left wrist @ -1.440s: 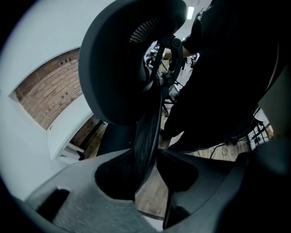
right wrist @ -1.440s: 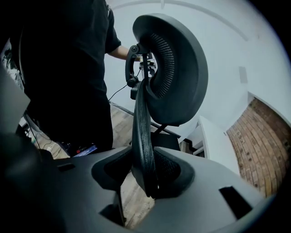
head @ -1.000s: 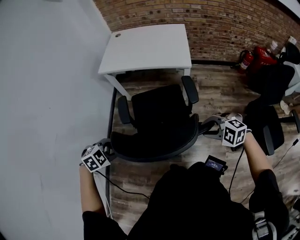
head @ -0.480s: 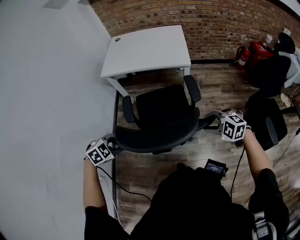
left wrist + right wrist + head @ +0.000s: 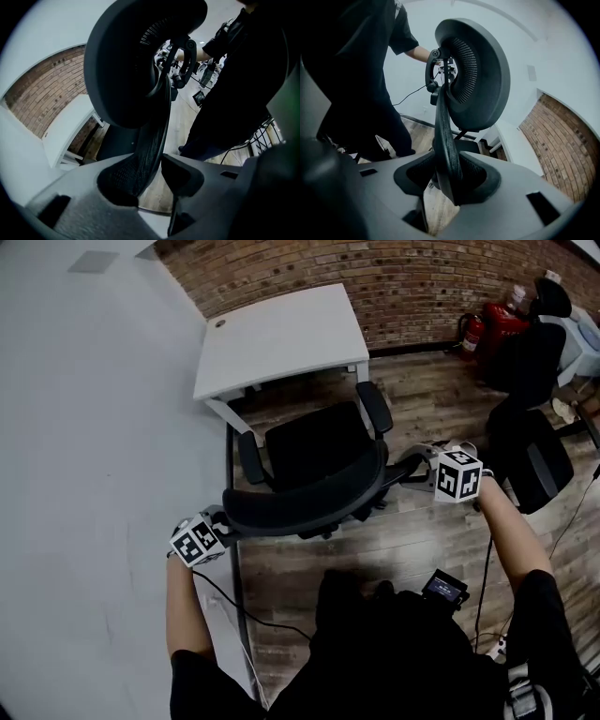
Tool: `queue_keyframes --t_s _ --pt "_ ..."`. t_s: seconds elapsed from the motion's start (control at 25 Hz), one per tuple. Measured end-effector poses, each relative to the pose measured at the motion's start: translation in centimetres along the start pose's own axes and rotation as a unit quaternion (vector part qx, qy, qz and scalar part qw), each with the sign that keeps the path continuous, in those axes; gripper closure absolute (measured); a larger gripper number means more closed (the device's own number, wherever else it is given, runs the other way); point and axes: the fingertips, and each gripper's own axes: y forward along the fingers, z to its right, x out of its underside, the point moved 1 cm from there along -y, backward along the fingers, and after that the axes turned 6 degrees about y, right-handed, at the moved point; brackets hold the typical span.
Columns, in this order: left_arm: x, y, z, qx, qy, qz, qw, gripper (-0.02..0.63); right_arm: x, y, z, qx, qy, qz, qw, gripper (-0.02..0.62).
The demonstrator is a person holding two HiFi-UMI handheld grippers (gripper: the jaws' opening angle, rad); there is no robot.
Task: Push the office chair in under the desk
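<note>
The office chair (image 5: 314, 446) now sits higher in the head view and closer to the counter (image 5: 281, 334) than a second ago. More wooden floor (image 5: 412, 549) also shows between the person's body and the backrest (image 5: 300, 502). I judge that the chair has rolled forward, so the push is under way but unfinished. The whole seat still lies in front of the counter's edge at centre frame, and the armrests are only near the counter's legs.

The left tool (image 5: 223, 521), at lower left, straddles the left end of the backrest rim. One side leans on the mesh, and a gap shows on the other side. The right tool (image 5: 407, 468), right of centre, straddles the other end of the rim, and its jaws have just been spreading wider. I read this as a loose hold rather than a pinch. With such slack holds, the chair can probably be pushed on, though steering it may be less sure.

No container is in view. The hollow under the counter holds none of the chair yet.
</note>
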Motion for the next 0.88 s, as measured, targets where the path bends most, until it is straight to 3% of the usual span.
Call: queue_keyframes --t_s 0.32,0.88 --pt "2.4 -1.7 -0.5 0.013 0.019 -0.003 0.9997 0.454 -2.7 1.2 -1.5 0.006 0.021 0.005 1.000 0.434" --pt "11.5 -4.4 -3.1 0.009 0.079 0.020 0.9966 0.449 -10.0 7.4 -4.6 0.039 0.064 0.000 0.997 0.431"
